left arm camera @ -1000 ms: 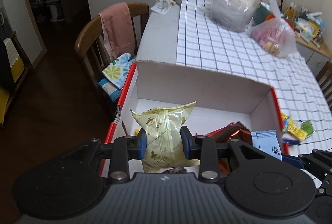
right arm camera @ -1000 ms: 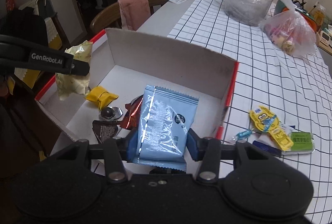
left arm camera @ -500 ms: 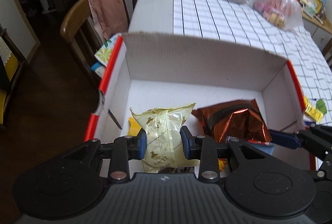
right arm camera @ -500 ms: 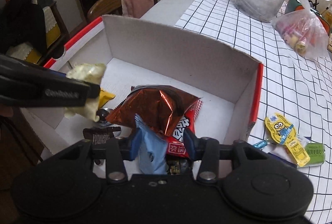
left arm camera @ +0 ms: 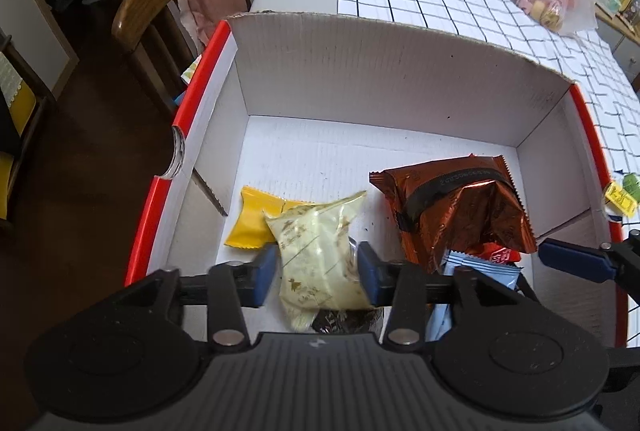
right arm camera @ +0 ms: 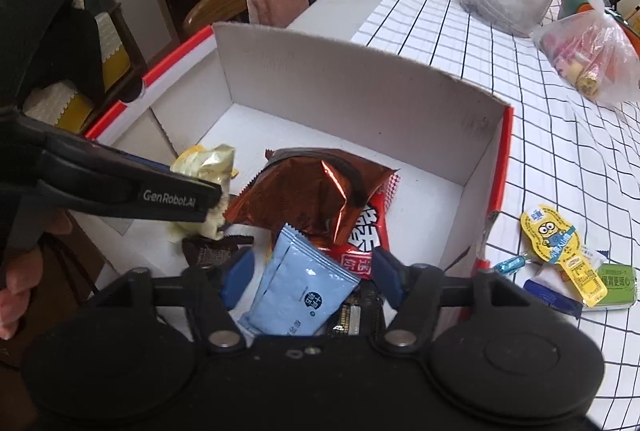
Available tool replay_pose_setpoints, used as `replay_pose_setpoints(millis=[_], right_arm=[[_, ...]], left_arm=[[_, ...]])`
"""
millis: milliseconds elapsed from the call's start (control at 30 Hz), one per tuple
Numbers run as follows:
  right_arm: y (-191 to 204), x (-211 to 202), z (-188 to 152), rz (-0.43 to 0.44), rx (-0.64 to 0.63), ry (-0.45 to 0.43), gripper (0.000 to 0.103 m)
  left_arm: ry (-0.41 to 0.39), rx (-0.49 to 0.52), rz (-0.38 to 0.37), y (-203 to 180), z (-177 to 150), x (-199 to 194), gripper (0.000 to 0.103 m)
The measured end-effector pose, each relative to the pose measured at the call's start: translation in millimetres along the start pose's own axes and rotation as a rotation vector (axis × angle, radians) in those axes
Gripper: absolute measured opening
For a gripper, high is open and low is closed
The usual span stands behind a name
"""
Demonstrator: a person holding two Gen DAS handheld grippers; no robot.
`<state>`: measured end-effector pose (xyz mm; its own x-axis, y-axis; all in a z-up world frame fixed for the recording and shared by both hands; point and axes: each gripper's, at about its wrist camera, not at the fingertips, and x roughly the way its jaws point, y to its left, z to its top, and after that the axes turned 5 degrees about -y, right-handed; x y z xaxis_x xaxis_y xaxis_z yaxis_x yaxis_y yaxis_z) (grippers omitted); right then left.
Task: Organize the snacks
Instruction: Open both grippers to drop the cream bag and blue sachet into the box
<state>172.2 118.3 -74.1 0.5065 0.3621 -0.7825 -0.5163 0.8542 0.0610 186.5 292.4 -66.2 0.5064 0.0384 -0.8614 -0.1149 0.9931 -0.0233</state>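
A pale yellow packet is seen tilted in the near part of the white cardboard box, overlapping a yellow wrapper to its left. A crumpled copper foil bag is laid to the right, over a red packet. A light blue sachet is propped at the near edge.

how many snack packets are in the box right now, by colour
pale yellow packet: 1, between the left hand-held gripper fingers
light blue packet: 1, between the right hand-held gripper fingers
copper-brown foil packet: 1
red packet: 1
yellow packet: 1
dark brown packet: 1
total in the cardboard box: 6
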Motion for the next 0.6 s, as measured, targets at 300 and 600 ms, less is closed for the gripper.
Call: replay_pose_setpoints(millis=[300, 600], right_arm=[[-11, -25, 2, 0.015, 0.037, -0.048, 0.075], [-24, -63, -1, 0.056, 0.079, -0.121, 0.083]], left_arm=[[-0.060, -0.027, -0.029, 5, -8, -27, 0.060], [-0.190, -0.005, -0.067, -7, -19, -72, 0.060]])
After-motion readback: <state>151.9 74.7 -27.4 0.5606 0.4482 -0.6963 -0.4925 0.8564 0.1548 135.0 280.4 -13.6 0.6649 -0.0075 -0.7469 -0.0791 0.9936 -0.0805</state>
